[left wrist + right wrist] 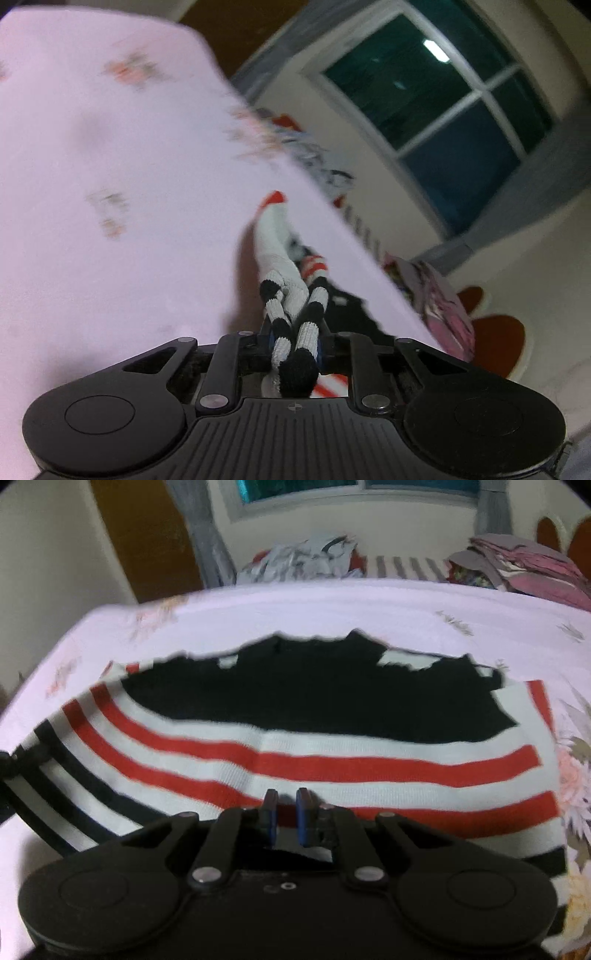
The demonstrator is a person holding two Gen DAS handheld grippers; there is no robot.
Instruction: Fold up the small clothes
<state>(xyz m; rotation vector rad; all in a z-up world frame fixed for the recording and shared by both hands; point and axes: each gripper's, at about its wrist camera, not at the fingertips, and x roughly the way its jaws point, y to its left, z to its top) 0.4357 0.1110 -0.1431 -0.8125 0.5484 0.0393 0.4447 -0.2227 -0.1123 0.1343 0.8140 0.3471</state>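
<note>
Knitted black-and-white ribbing fills the space between your left hand-held gripper (293, 314) fingers in the left wrist view: you have it clamped on a sleeve cuff of the striped sweater (280, 236), and the sleeve stretches away ahead of the fingertips, white with a red band at its far end. Just to the right of the fingers you see more red, white and black knit. To the left and ahead lies the pale pink bedsheet (110, 184) with a faint flower print, blurred. Beyond the sheet's edge, far ahead and to the right, are a window (443, 110) with dark panes and a pile of clothes (443, 306) in pinks.

Turning to the right wrist view, your right hand-held gripper (286, 812) has its blue-padded fingers (303, 812) drawn close together with a narrow gap between them, and nothing is pinched there. Its tips sit just above the near edge of the sweater (332, 768), which lies spread across the sheet (332, 605) directly ahead, red and white stripes nearest you, a black part further on, black and white stripes off to the left. Whether the tips touch the knit, you cannot tell. Far ahead, past the bed's edge, is a heap of grey and white laundry (306, 557), with folded pink and grey cloth (517, 561) to the right.
</note>
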